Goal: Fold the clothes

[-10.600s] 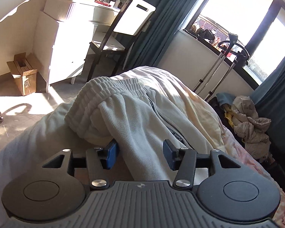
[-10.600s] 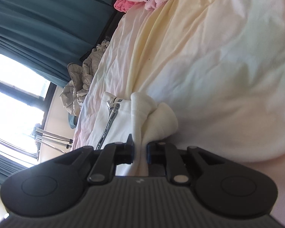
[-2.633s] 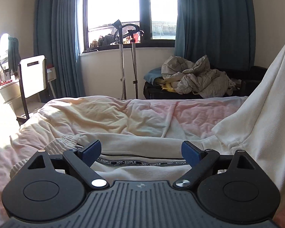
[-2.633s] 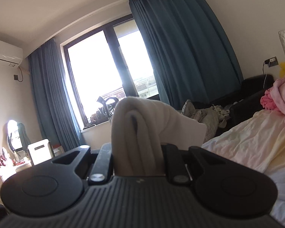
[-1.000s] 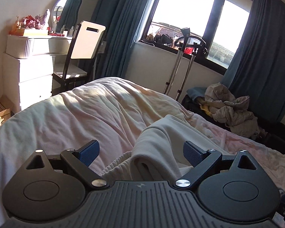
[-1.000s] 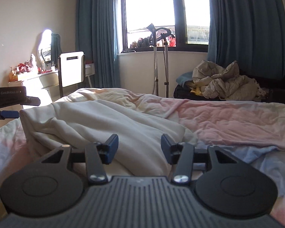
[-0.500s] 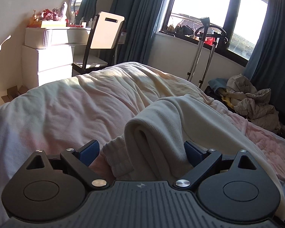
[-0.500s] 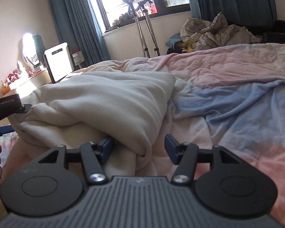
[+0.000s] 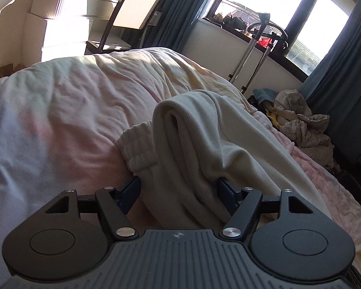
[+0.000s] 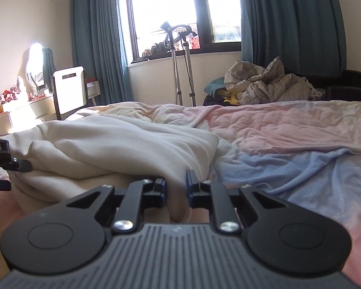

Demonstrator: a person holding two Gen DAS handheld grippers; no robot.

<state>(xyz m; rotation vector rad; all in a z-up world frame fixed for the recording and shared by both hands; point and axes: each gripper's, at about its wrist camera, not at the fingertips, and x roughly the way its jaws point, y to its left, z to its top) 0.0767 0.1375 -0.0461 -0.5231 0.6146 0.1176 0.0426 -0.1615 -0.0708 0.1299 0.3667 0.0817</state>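
Cream sweatpants (image 9: pixel 204 130) lie folded into a thick bundle on the bed, the ribbed waistband (image 9: pixel 137 147) showing at its left end. My left gripper (image 9: pixel 178 189) is closing across that end, the stacked layers filling the gap and touching both blue pads (image 9: pixel 132 187). In the right wrist view the same bundle (image 10: pixel 122 142) spreads to the left. My right gripper (image 10: pixel 176 190) is closing on a fold at its near right corner, and the cloth is pinched in the narrow gap. The left gripper's body (image 10: pixel 2 159) shows at the bundle's far left end.
A pink, cream and blue quilt (image 10: pixel 288 144) covers the bed. A chair (image 9: pixel 130 16) and white dresser (image 9: pixel 60 31) stand past its left end. A metal stand (image 10: pixel 180 72) is by the window. A heap of grey clothes (image 10: pixel 269 84) lies on a dark couch.
Both grippers have sunk onto the folded bundle. The left jaws have narrowed around its waistband end. The right jaws have gone from wide apart to pinching a fold.
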